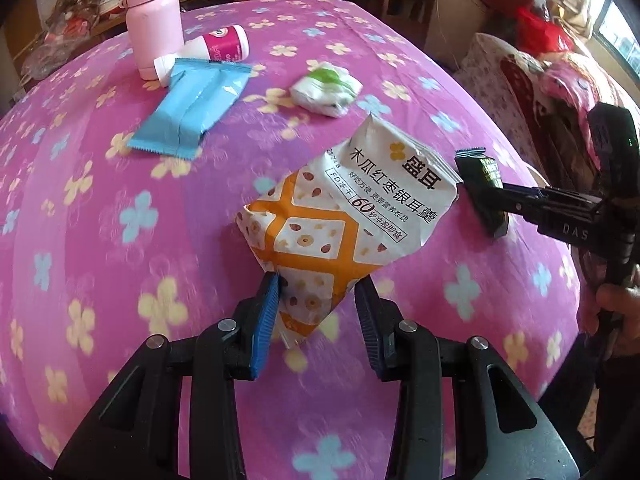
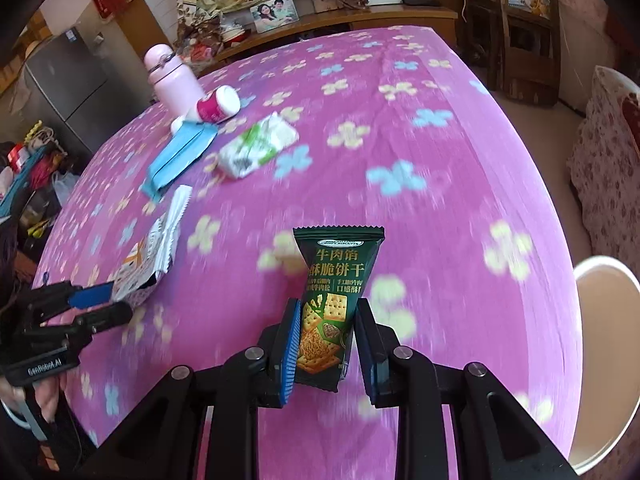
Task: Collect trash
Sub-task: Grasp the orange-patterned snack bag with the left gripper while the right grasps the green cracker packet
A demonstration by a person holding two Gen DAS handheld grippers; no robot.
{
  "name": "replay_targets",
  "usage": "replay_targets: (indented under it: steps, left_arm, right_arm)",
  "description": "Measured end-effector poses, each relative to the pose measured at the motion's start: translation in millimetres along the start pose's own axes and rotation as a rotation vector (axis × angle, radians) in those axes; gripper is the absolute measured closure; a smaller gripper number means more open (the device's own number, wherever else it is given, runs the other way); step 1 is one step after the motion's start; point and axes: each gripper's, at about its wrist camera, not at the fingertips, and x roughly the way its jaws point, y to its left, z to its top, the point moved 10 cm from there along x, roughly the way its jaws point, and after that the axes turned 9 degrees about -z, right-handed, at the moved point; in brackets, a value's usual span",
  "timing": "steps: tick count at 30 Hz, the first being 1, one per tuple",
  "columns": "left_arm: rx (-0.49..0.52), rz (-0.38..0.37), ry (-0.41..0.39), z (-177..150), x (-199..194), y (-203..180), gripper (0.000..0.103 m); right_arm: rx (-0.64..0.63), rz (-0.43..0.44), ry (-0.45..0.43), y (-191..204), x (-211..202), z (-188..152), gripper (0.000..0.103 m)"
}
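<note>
A white and orange snack bag (image 1: 344,208) hangs crumpled above the pink flowered tablecloth (image 1: 100,240), its lower end pinched in my left gripper (image 1: 318,300). The right wrist view shows that same bag (image 2: 148,256) lifted at the left gripper's (image 2: 116,300) tips. My right gripper (image 2: 326,332) is shut on a dark green biscuit packet (image 2: 338,276), which stands upright between the blue pads. From the left wrist view, the right gripper (image 1: 484,200) holds this packet (image 1: 480,176) just right of the bag.
A flat blue wrapper (image 1: 188,112) and a crumpled white and green wrapper (image 1: 326,88) lie further back. Behind them are a pink bottle (image 1: 154,20) and a small white and magenta bottle (image 1: 216,46) on its side. A white bin (image 2: 604,360) stands past the table's right edge.
</note>
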Motion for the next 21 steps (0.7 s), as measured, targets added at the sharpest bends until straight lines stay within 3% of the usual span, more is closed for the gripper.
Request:
replay_targets:
  steps: [5,6,8,9,13,17,21]
  left_arm:
    - [0.106,0.059,-0.025,-2,-13,-19,0.063]
    - [0.116,0.053,-0.025,-2,-13,-22,0.059]
    - [0.135,0.012,-0.023,0,-15,-29,0.038]
    - [0.148,-0.008,-0.031,2,-16,-33,0.036]
    - [0.216,-0.005,-0.025,10,-12,-37,0.032]
    - [0.303,0.047,-0.003,22,3,-32,0.032]
    - [0.360,0.062,0.064,28,27,-27,0.032]
  right_arm:
    - [0.022,0.031,0.017,1,-7,-19,0.077]
    - [0.026,0.034,0.019,1,-8,-21,0.077]
    - [0.030,0.034,0.021,2,-10,-24,0.077]
    - [0.028,0.029,0.020,2,-10,-26,0.077]
    - [0.035,0.025,0.020,0,-12,-29,0.077]
    - [0.043,0.027,0.026,-1,-11,-28,0.077]
    - [0.039,0.028,0.029,1,-9,-29,0.064]
